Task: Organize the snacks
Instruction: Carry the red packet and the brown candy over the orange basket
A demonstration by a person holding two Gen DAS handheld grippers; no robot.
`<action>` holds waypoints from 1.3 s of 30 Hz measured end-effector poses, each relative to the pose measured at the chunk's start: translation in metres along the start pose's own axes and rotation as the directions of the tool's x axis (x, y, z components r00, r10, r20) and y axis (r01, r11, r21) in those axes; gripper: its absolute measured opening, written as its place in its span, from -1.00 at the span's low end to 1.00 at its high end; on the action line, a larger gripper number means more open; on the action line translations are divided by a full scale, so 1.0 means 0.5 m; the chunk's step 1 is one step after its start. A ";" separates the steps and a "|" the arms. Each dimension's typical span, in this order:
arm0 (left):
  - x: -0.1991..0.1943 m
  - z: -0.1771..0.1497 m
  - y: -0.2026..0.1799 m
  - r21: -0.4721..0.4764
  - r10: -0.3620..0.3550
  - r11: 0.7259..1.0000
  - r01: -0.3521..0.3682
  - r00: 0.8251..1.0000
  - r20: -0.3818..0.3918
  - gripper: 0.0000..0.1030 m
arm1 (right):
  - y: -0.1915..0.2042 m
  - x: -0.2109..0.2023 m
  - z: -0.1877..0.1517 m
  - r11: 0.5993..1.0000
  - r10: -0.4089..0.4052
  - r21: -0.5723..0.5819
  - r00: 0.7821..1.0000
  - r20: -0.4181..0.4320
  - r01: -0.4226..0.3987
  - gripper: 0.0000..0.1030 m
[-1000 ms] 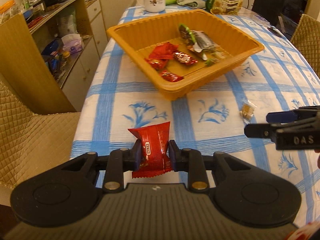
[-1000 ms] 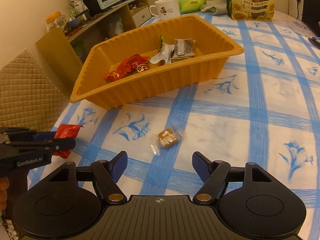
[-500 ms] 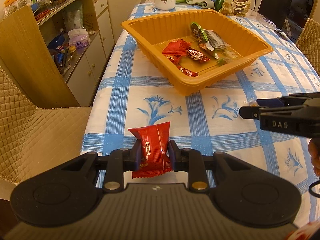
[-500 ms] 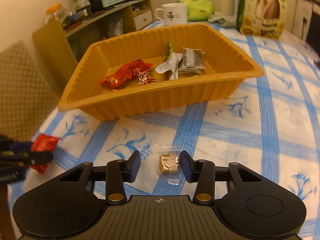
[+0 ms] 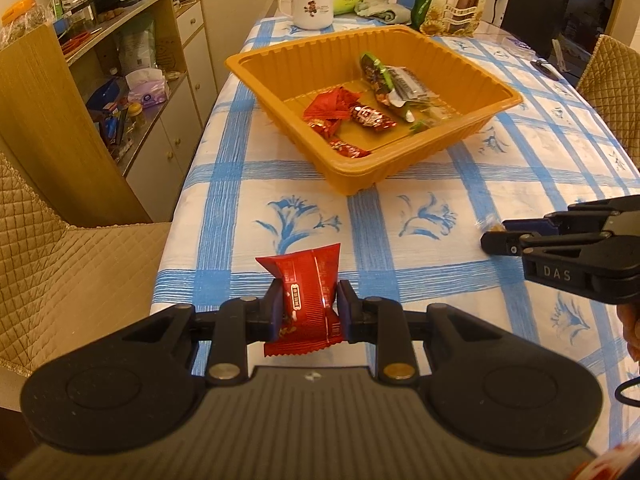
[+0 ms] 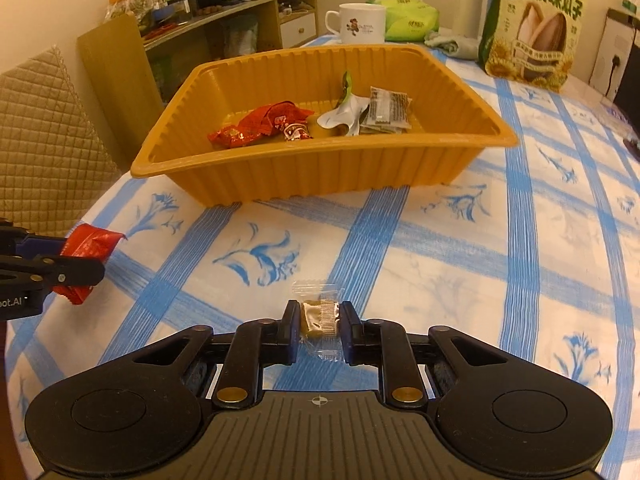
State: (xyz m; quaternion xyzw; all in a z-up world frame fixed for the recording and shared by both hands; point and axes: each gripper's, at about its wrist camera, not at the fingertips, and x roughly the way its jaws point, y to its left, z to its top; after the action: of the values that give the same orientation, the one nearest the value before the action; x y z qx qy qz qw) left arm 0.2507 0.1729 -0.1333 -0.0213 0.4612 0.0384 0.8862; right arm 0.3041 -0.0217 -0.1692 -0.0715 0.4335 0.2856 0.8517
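My left gripper (image 5: 306,306) is shut on a red snack packet (image 5: 306,296), held above the blue-checked tablecloth at the near left. My right gripper (image 6: 319,322) has closed on a small clear-wrapped tan candy (image 6: 318,320) lying on the cloth. An orange plastic tray (image 6: 320,168) stands beyond both grippers, with red-wrapped sweets (image 6: 260,124) and silver and green packets (image 6: 390,110) inside. In the left wrist view the tray (image 5: 360,184) is ahead and the right gripper (image 5: 496,236) comes in from the right. The right wrist view shows the left gripper (image 6: 86,260) with its red packet (image 6: 90,242) at the left edge.
A white mug (image 6: 360,24), a green tissue pack (image 6: 408,20), a thermos (image 6: 468,4) and a big sunflower-seed bag (image 6: 536,28) stand at the table's far end. A wooden shelf unit (image 5: 120,92) and a quilted chair (image 5: 60,280) flank the table's left edge.
The right gripper moved onto the clear-wrapped candy and closed its jaws on it. The left gripper kept its hold on the red packet and its view lifted slightly.
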 end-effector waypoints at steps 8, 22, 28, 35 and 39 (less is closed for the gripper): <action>-0.042 0.012 -0.023 0.018 -0.026 1.000 0.025 0.999 0.030 -0.52 | -0.015 -0.060 -0.008 0.998 0.042 0.055 0.999 0.024 -0.043 -0.59; -0.123 0.116 -0.063 0.068 -0.101 0.994 0.091 0.980 0.170 -0.52 | -0.040 -0.179 0.072 0.982 0.134 0.116 0.979 0.152 -0.152 -0.59; -0.116 0.174 -0.060 0.075 -0.101 0.993 0.087 0.974 0.204 -0.52 | -0.036 -0.180 0.129 0.978 0.154 0.110 0.969 0.191 -0.178 -0.59; -0.096 0.232 -0.045 0.072 -0.107 0.993 0.093 0.969 0.225 -0.52 | -0.037 -0.158 0.195 0.975 0.160 0.118 0.964 0.214 -0.188 -0.59; -0.077 0.261 -0.038 0.073 -0.112 0.993 0.098 0.968 0.224 -0.52 | -0.041 -0.142 0.225 0.975 0.159 0.121 0.963 0.215 -0.188 -0.59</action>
State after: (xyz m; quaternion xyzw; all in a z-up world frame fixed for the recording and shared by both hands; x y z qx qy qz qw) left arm 0.3366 0.1614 -0.0269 -0.0139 0.3556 -0.0205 0.9343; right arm 0.3613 -0.0272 -0.0475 0.0568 0.3674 0.3339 0.8662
